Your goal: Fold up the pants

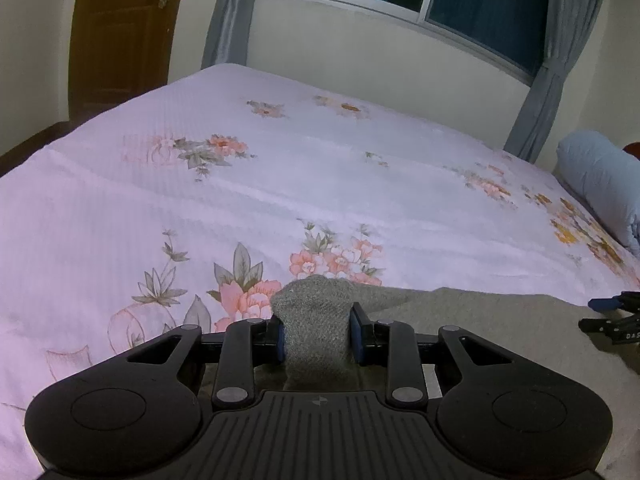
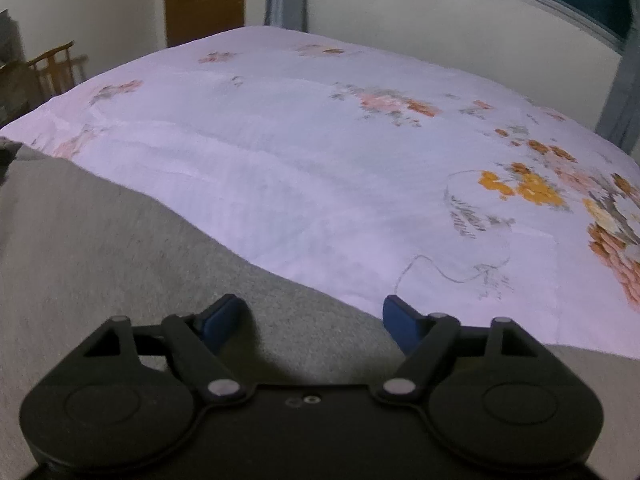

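The grey pants (image 1: 480, 320) lie spread on the bed near its front edge. My left gripper (image 1: 318, 330) is shut on a bunched-up edge of the pants (image 1: 316, 320), which sticks up between the blue pads. My right gripper (image 2: 314, 320) is open, its blue fingertips (image 2: 400, 320) resting just above the grey pants (image 2: 100, 260) near their far edge. The right gripper also shows at the right edge of the left wrist view (image 1: 616, 316).
The bed (image 1: 280, 184) has a white sheet with pink and orange flowers. A light blue rolled blanket (image 1: 600, 184) lies at its right side. A brown door (image 1: 120, 32), a window with grey curtains (image 1: 540, 80) and a wooden chair (image 2: 56, 68) stand beyond.
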Action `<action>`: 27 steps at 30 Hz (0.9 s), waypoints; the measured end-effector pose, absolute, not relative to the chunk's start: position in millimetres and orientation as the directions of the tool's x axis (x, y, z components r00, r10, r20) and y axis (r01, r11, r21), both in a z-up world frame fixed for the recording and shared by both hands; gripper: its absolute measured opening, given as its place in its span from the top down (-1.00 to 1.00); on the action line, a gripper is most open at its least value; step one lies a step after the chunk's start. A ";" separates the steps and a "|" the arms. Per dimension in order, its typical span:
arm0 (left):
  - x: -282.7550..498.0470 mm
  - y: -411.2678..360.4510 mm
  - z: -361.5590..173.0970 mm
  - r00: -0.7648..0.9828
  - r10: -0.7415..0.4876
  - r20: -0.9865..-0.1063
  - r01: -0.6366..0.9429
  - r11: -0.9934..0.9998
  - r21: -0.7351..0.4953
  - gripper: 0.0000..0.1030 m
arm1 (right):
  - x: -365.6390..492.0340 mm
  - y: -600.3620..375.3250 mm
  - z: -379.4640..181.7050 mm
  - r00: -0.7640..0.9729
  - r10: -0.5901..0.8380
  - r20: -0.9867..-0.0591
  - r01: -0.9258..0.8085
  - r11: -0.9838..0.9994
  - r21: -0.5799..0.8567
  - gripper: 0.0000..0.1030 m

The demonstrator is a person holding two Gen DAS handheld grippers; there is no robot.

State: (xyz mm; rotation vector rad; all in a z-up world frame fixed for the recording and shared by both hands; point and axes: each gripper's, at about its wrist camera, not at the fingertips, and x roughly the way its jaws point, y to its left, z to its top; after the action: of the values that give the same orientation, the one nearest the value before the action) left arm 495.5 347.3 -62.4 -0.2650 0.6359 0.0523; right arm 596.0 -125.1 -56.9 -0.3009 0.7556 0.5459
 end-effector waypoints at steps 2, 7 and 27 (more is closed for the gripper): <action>496.3 346.5 -63.6 0.802 -0.031 -0.596 -0.130 0.966 -0.225 0.42 | 596.4 -124.5 -56.6 0.577 0.387 -0.719 -0.598 0.800 -0.050 0.36; 494.5 347.2 -62.6 0.807 -0.034 -0.589 -0.131 0.963 -0.236 0.42 | 591.5 -124.4 -47.2 0.586 0.389 -0.711 -0.618 0.782 -0.082 1.00; 381.3 344.6 -8.9 0.902 -0.161 -0.401 0.028 0.948 -0.318 0.42 | 436.4 -174.3 36.1 0.670 0.456 -0.586 -0.648 0.745 -0.162 1.00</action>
State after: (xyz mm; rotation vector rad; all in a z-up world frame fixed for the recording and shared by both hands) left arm 381.3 344.6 -8.9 -0.3122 0.4377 -0.0996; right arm 436.4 -174.3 36.1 -0.3761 0.5486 0.6382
